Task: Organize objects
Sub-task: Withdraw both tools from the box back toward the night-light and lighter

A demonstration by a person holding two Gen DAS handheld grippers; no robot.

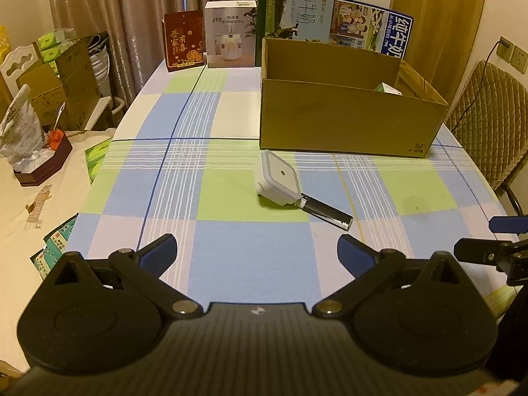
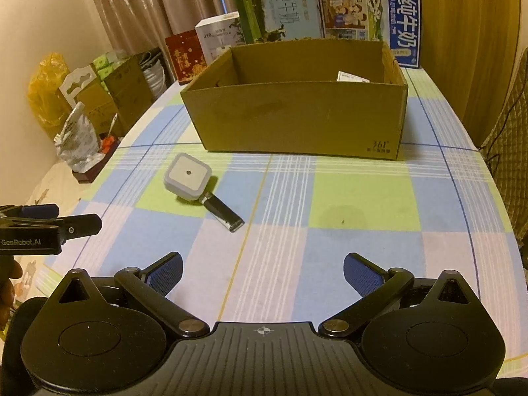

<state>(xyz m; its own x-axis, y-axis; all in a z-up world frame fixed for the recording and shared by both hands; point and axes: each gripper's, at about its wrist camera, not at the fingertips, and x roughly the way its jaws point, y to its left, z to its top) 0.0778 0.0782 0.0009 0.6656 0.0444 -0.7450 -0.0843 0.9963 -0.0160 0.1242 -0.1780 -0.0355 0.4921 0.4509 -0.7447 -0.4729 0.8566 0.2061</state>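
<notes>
Item 1. Left gripper [image 1: 257,254]: jaws spread wide, nothing between the blue pads, held low over the checked tablecloth [image 1: 231,264].

Item 2. Right gripper [image 2: 263,272]: jaws likewise wide apart and empty, level with its partner, which shows at the left edge of its own view.

Item 3. White square device [image 1: 277,181], grey top face with a small dark central dot: lies on the cloth ahead of the left gripper and slightly to its right; ahead and to the left of the right gripper.

Item 4. Black stick with a silver end [image 1: 325,213], possibly a USB drive or lighter, type not certain: lies with one end touching the device's near corner, the silver end pointing back toward the grippers.

Item 5. Open cardboard box [image 1: 346,125]: stands beyond both loose items, farther from the tools. A small carton [image 2: 351,77] shows inside near its far right corner.

Step in hand, judged: approach, before any pickup; two items remain outside the box.

Next move, judged: carry one gripper forward and down over a loose item. The stick is nearer and narrow, so the jaws should span its short width. The device is broader and needs nearly the full opening.
</notes>
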